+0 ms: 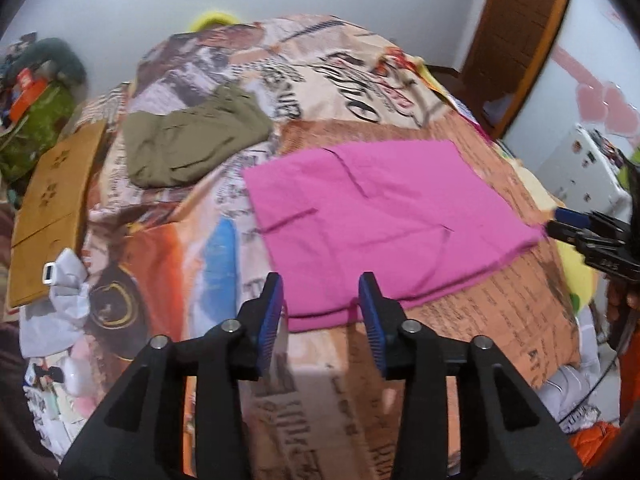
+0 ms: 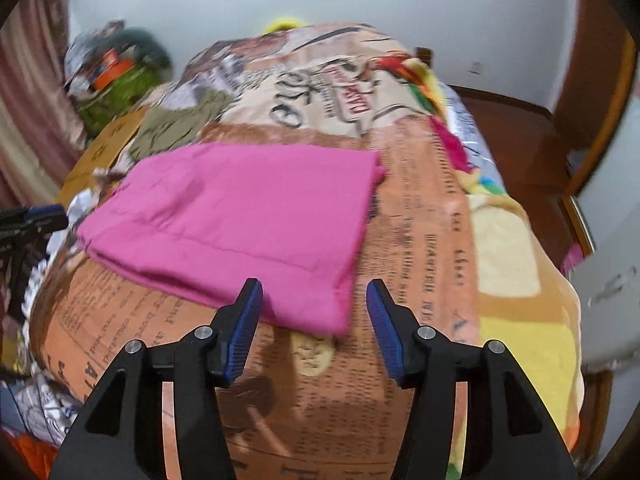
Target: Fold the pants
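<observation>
From the left wrist, the far wall and the clutter at the left edge are smeared by blur, and the print on the bedspread [image 1: 352,92] can barely be read. The right gripper [image 1: 560,222] is cut off at the right edge, so its jaws cannot be judged here. The left gripper [image 1: 320,300] is angled down, its blue pads apart and clear of cloth. The pink pants [image 1: 380,220] lie folded flat on the bedspread, their near edge seen between the pads. An olive garment [image 1: 192,144] lies beyond, apart from them.

From the right wrist, the pants [image 2: 240,220] are blurred, and the left gripper [image 2: 36,216] is only partly seen at the left edge. The right gripper [image 2: 316,304] is tilted down, jaws apart, nothing clamped, the pants' near corner between the pads.
</observation>
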### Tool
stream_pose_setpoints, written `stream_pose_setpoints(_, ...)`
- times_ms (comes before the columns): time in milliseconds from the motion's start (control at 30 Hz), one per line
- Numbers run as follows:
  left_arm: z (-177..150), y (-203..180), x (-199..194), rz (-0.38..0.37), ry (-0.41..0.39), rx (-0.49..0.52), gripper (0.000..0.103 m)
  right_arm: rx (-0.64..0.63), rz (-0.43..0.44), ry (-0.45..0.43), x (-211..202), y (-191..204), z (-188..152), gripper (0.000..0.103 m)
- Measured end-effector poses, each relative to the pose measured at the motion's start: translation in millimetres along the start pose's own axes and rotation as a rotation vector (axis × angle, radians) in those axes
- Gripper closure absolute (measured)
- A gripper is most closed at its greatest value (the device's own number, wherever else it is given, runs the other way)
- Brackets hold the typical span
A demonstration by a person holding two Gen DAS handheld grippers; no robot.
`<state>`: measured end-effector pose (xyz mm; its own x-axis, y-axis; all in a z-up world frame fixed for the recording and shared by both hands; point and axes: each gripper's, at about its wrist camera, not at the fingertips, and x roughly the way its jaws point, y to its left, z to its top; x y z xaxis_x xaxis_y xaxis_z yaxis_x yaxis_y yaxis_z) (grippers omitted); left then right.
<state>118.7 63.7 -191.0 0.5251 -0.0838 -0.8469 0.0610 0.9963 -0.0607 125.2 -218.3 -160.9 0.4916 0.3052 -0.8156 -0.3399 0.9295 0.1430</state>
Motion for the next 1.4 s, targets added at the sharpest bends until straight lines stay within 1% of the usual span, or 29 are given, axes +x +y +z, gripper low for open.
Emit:
stream_pose_setpoints(67, 3, 4, 1, 0.018, -0.003, -0.012, 0.057, 0.026, 0.002, -0.018, -6, -5, 2, 0.053)
stream_pose_setpoints(100, 4, 6, 3, 0.023, -0.002, -0.021, 0.053, 0.043, 0.011, -0.032, -10, -7, 4, 0.053)
stream_pose_setpoints(133, 7, 7, 5, 0.023, -0.001, -0.031, 0.051, 0.051, 0.022, -0.038, -11, -7, 6, 0.053)
stream_pose_setpoints(267, 17, -1, 15, -0.003, 0.008, -0.034, 0.05, 0.05, 0.093, -0.025, -6, 6, 14, 0.053)
stream_pose_setpoints(467, 27, -30, 31, -0.042, 0.023, 0.025, 0.042, -0.035, 0.214, 0.043, 22, 53, 23, 0.053)
stream_pose_setpoints(600, 26, -46, 43, -0.061, 0.05, 0.059, 0.036, -0.107, 0.252, 0.1, 44, 83, 26, 0.053)
stream_pose_setpoints(667, 23, -52, 50, -0.051, 0.072, 0.084, 0.035, -0.149, 0.248, 0.121, 53, 93, 25, 0.053)
stream_pose_setpoints(733, 17, -55, 58, -0.014, 0.087, 0.117, 0.032, -0.177, 0.236, 0.149, 62, 98, 23, 0.053)
stream_pose_setpoints(767, 14, -55, 60, -0.007, 0.089, 0.122, 0.03, -0.184, 0.235, 0.163, 66, 98, 21, 0.053)
stream_pose_setpoints(833, 8, -52, 62, 0.006, 0.083, 0.124, 0.022, -0.181, 0.237, 0.161, 67, 94, 19, 0.052)
stream_pose_setpoints(900, 3, -49, 62, 0.007, 0.071, 0.12, 0.02, -0.17, 0.241, 0.157, 66, 87, 17, 0.05)
stream_pose_setpoints(1133, -3, -43, 57, 0.006, 0.054, 0.117, 0.018, -0.098, 0.217, 0.138, 59, 67, 9, 0.049)
stream_pose_setpoints(1300, -8, -34, 50, 0.018, 0.05, 0.108, 0.016, -0.067, 0.178, 0.123, 50, 53, 3, 0.049)
stream_pose_setpoints(1400, -10, -25, 44, 0.004, 0.046, 0.086, 0.015, -0.041, 0.152, 0.122, 45, 42, 0, 0.049)
